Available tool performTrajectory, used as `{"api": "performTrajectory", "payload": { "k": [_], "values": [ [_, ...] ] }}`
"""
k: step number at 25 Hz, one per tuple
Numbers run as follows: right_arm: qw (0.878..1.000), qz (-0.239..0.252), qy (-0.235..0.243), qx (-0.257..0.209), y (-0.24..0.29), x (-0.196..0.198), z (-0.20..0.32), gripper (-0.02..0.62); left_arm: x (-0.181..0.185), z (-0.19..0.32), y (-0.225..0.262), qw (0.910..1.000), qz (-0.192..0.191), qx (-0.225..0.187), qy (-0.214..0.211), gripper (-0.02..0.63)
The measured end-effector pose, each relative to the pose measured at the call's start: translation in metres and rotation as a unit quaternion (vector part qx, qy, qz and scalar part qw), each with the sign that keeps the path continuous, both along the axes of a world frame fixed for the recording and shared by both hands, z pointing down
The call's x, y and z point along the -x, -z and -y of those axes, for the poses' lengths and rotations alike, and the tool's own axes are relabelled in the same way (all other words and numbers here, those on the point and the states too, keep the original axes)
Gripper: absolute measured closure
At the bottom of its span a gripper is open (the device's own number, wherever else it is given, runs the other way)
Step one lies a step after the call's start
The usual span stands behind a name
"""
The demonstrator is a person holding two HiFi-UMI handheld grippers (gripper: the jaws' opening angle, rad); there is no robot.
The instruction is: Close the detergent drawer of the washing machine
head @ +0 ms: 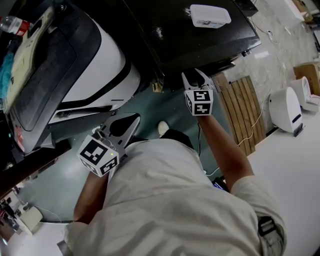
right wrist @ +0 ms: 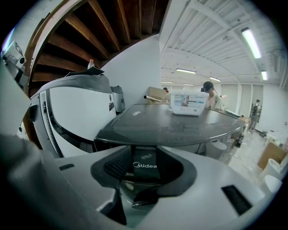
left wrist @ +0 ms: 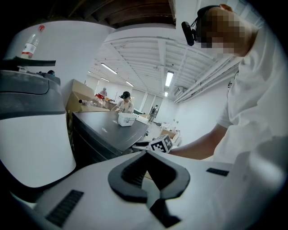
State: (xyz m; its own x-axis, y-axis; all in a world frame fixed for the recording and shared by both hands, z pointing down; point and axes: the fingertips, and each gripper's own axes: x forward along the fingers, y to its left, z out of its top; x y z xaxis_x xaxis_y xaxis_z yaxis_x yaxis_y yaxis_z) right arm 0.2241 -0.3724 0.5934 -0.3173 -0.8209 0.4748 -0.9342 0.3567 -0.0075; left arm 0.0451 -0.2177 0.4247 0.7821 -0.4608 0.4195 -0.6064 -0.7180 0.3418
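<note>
The dark washing machine (head: 200, 40) stands ahead of me, its black top (right wrist: 180, 121) filling the right gripper view. Under the top's front lip sits the black detergent drawer front (right wrist: 145, 164) with a "Midea" label. My right gripper (head: 192, 74) (right wrist: 144, 150) is up against that drawer front, jaws open, and the panel shows between its dark pads (right wrist: 114, 168). My left gripper (head: 138, 118) (left wrist: 146, 153) hangs back, lower left, over the floor, shut on nothing, pointing towards the machine and the right gripper's marker cube (left wrist: 161, 144).
A big white rounded appliance (head: 95, 65) stands directly left of the dark machine. A white box (head: 210, 15) lies on the machine's top. Wooden slats (head: 242, 110) and white devices (head: 285, 107) are on the right. People work at the far end of the room.
</note>
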Motion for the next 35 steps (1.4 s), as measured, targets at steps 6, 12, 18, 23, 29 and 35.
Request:
{"api": "performTrajectory", "payload": {
  "k": [6, 12, 18, 23, 29, 35],
  "values": [
    [1.000, 0.006, -0.013, 0.000, 0.005, -0.001, -0.003, 0.420, 0.007, -0.003, 0.008, 0.9996, -0.010, -0.014, -0.025, 0.612],
    [0.999, 0.013, -0.044, -0.003, 0.022, 0.005, -0.038, 0.420, 0.031, -0.014, 0.020, 0.9975, -0.020, -0.028, -0.063, 0.612],
    [0.997, 0.013, -0.070, 0.003, 0.041, 0.025, -0.088, 0.420, 0.057, -0.033, 0.031, 0.9941, -0.041, -0.034, -0.095, 0.612],
    [0.996, 0.019, -0.086, -0.006, 0.065, 0.050, -0.126, 0.425, 0.085, -0.055, 0.034, 0.9911, -0.053, -0.034, -0.117, 0.612],
    [0.994, 0.025, -0.103, -0.031, 0.105, 0.083, -0.170, 0.494, 0.113, -0.080, 0.042, 0.9863, -0.067, -0.039, -0.146, 0.612],
    [0.992, 0.024, -0.111, -0.047, 0.134, 0.122, -0.211, 0.553, 0.141, -0.103, 0.044, 0.9812, -0.078, -0.034, -0.173, 0.612]
  ]
}}
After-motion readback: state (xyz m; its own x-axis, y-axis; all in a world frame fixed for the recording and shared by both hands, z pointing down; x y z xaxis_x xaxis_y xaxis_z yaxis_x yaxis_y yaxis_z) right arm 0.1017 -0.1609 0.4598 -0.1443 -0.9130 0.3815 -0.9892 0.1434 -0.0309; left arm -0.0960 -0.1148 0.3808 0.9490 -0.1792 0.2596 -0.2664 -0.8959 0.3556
